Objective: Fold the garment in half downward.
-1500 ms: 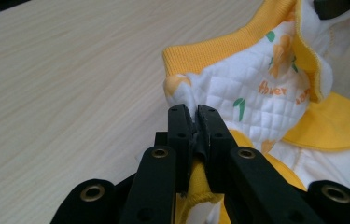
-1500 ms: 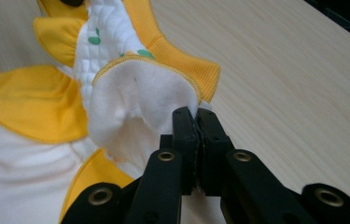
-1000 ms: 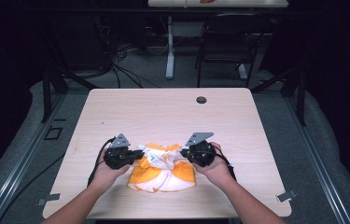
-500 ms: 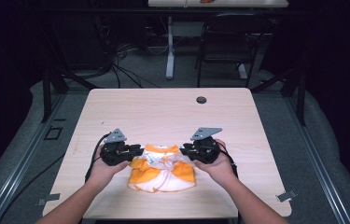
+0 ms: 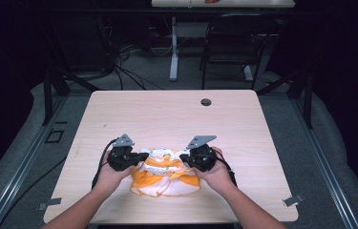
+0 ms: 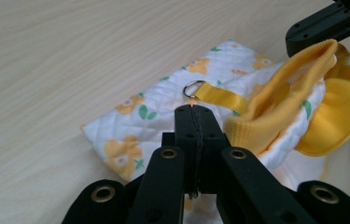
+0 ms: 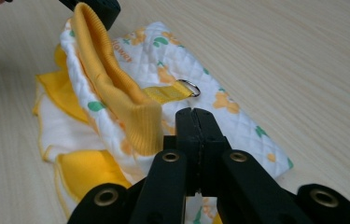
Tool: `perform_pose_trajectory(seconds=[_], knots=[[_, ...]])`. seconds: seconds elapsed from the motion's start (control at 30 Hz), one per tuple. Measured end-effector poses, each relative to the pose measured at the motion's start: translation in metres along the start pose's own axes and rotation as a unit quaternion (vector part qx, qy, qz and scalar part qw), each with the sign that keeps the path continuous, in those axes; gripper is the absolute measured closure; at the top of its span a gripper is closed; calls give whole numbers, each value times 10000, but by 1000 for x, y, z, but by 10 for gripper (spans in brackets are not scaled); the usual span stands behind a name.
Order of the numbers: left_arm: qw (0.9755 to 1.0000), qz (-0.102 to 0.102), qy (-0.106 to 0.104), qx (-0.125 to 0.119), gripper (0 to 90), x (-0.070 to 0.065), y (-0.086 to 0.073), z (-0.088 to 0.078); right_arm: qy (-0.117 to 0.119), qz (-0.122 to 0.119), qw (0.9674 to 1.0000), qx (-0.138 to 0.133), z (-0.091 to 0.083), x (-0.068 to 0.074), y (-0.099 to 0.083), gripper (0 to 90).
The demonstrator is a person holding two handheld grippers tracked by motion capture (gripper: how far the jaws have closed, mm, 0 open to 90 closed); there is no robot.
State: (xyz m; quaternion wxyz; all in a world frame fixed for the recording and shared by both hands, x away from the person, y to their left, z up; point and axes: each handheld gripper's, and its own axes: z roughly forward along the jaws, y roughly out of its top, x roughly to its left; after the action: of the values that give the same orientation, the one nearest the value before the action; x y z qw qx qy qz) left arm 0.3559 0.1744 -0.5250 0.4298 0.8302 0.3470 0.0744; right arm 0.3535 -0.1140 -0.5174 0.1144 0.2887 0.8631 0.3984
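One quilted white garment [image 5: 164,174] with yellow flowers, a ribbed yellow cuff [image 6: 275,105] and a metal ring [image 6: 192,88] on a yellow strap lies bunched at the near middle of a pale wood-grain bench [image 5: 176,114]. Around the bench are grey floor, cables and dark chairs. The left gripper [image 5: 141,158] and right gripper [image 5: 184,158] flank it, each having just clenched onto the cloth's edge.

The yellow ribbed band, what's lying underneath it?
Under the yellow ribbed band lies white quilted fabric with a flower print, bearing a yellow strap and metal ring. The band hides whatever is directly beneath it.
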Motion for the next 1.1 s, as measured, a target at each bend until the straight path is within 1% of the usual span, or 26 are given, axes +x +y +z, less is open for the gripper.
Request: perform_pose_trajectory(seconds=[0.13, 0.17, 0.2, 0.27, 0.4, 0.43, 0.47, 0.53, 0.6, 0.63, 0.67, 0.73, 0.8, 0.83, 0.87, 0.93, 0.97, 1.0, 1.03, 1.1], knots=[[9999, 64, -124, 46, 900, -7, -9, -1, 115, -99, 9999, 28, -4, 8, -4, 900], [9999, 44, -139, 48, 900, -9, -11, -2, 125, -91, 9999, 13, -5, 10, -5, 900], [9999, 74, -143, 49, 900, -11, -14, -3, 158, -120, 9998, 28, -6, 11, -6, 900], [9998, 72, -186, 67, 900, -14, -18, -3, 197, -82, 9998, -10, -7, 14, -10, 900], [9994, 118, -302, 112, 900, -20, -27, -4, 267, -123, 9995, 77, -8, 19, -17, 900], [9993, 82, -329, 125, 900, -21, -29, -4, 312, -128, 9994, 104, -8, 20, -19, 900], [9993, 91, -343, 148, 900, -23, -32, -4, 327, -132, 9993, 136, -8, 21, -21, 900], [9991, 69, -372, 164, 900, -25, -36, -4, 379, -117, 9991, 132, -8, 25, -25, 900], [9990, 79, -392, 193, 900, -27, -41, -3, 427, -109, 9989, 145, -8, 27, -28, 900], [9990, 49, -381, 211, 900, -27, -42, -3, 452, -119, 9987, 185, -7, 29, -29, 900], [9990, 104, -374, 239, 900, -28, -44, -2, 476, -107, 9987, 159, -6, 30, -31, 900], [9988, 131, -385, 288, 899, -28, -48, -2, 513, -142, 9983, 222, -5, 35, -34, 900], [9987, 101, -379, 310, 899, -29, -51, 0, 519, -211, 9980, 302, -3, 37, -37, 900], [9986, 143, -376, 334, 899, -29, -52, 0, 534, -206, 9978, 330, -2, 38, -40, 900], [9987, 127, -364, 322, 899, -30, -53, 1, 540, -180, 9977, 361, -1, 39, -42, 900], [9987, 167, -348, 334, 899, -30, -55, 2, 543, -165, 9976, 398, 1, 39, -46, 900], [9985, 173, -356, 372, 899, -30, -56, 3, 546, -115, 9976, 400, 3, 40, -49, 900], [9985, 182, -341, 383, 899, -30, -57, 4, 526, -132, 9975, 453, 3, 39, -50, 900], [9985, 181, -347, 393, 899, -30, -58, 5, 560, -106, 9973, 462, 4, 40, -52, 900], [9984, 200, -342, 415, 899, -30, -60, 7, 547, -99, 9973, 479, 6, 41, -55, 900]])
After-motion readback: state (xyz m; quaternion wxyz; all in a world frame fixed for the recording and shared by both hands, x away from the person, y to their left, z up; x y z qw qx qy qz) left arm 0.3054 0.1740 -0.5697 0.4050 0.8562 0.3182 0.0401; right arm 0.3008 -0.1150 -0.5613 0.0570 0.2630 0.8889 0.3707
